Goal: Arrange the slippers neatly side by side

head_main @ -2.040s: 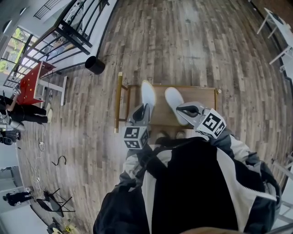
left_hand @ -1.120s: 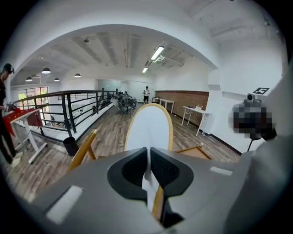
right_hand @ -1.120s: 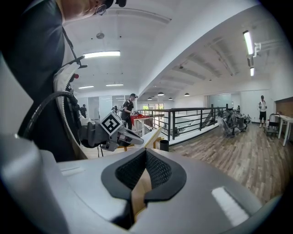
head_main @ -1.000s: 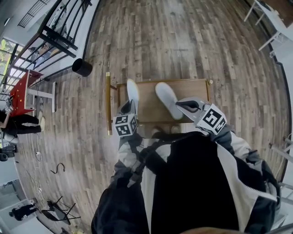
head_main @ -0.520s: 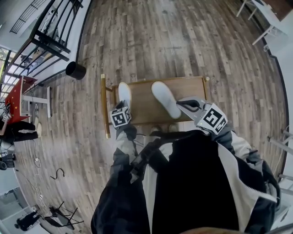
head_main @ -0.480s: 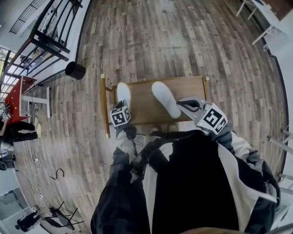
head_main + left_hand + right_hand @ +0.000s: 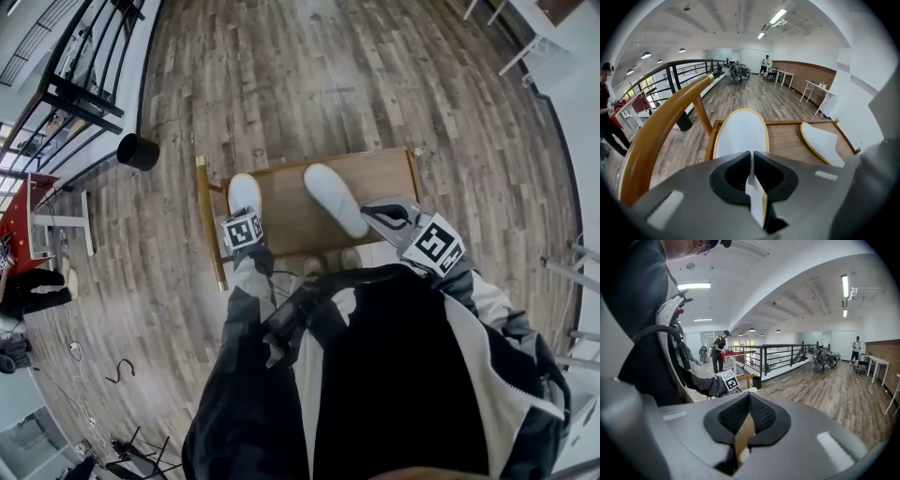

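Two white slippers with yellow rims are at a low wooden table (image 7: 389, 178). The left slipper (image 7: 244, 192) lies lengthwise at the table's left end, and my left gripper (image 7: 242, 216) is shut on its near end. In the left gripper view that slipper (image 7: 740, 133) stretches away from the left gripper (image 7: 751, 164), its thin edge pinched between the jaws. The right slipper (image 7: 335, 199), also the right slipper (image 7: 824, 143), lies slanted near the table's middle. My right gripper (image 7: 370, 210) hovers just right of it, shut and holding nothing; the right gripper (image 7: 747, 401) faces the room.
A wooden rail (image 7: 208, 220) runs along the table's left side, close to the left slipper. A black bin (image 7: 138, 151) stands on the plank floor farther left. Black railings and people are far off. My own body fills the lower head view.
My left gripper has sunk toward the table with the left slipper, which now lies flatter at the left end. The right gripper has stayed where it was.
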Demonstrator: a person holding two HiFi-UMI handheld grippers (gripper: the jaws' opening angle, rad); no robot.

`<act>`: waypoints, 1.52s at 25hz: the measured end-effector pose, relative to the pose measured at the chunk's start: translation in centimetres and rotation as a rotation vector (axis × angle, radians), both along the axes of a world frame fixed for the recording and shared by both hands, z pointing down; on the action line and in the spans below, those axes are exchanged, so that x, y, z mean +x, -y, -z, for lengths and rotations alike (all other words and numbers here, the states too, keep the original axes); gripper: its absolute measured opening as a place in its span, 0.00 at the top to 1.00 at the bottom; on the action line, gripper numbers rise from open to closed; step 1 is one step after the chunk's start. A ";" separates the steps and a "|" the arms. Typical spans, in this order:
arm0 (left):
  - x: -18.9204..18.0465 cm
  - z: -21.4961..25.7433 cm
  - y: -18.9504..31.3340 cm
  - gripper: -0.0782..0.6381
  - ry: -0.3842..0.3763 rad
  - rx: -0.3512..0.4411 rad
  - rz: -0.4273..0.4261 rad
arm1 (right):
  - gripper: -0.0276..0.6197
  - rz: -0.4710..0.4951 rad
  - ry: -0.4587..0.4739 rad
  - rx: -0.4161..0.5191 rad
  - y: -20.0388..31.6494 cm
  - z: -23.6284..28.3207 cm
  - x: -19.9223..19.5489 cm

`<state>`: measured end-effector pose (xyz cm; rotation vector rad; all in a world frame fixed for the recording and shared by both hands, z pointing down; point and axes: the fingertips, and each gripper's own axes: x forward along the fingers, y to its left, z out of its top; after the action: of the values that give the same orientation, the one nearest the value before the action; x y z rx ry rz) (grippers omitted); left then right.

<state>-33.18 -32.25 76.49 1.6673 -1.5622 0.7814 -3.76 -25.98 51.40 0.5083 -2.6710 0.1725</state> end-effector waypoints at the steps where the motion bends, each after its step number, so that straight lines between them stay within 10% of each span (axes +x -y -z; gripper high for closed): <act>1: -0.1 -0.3 0.2 0.85 0.000 -0.007 -0.006 | 0.95 -0.008 -0.003 0.003 0.1 0.0 -0.1; 22: 1.5 3.2 2.5 0.63 -0.033 0.058 -0.175 | 0.95 -0.050 0.025 0.015 0.2 0.7 -4.2; 33: 10.1 23.0 1.7 0.87 -0.062 0.598 -0.492 | 0.95 -0.041 0.083 0.037 1.9 1.8 -6.4; 38: 14.0 31.6 -2.5 0.87 -0.188 0.839 -0.618 | 0.95 -0.034 0.139 0.078 2.2 4.5 -7.3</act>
<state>-19.20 -29.78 44.90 2.8175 -1.3113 0.2050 -11.02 -28.18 46.92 0.5860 -2.8148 0.1172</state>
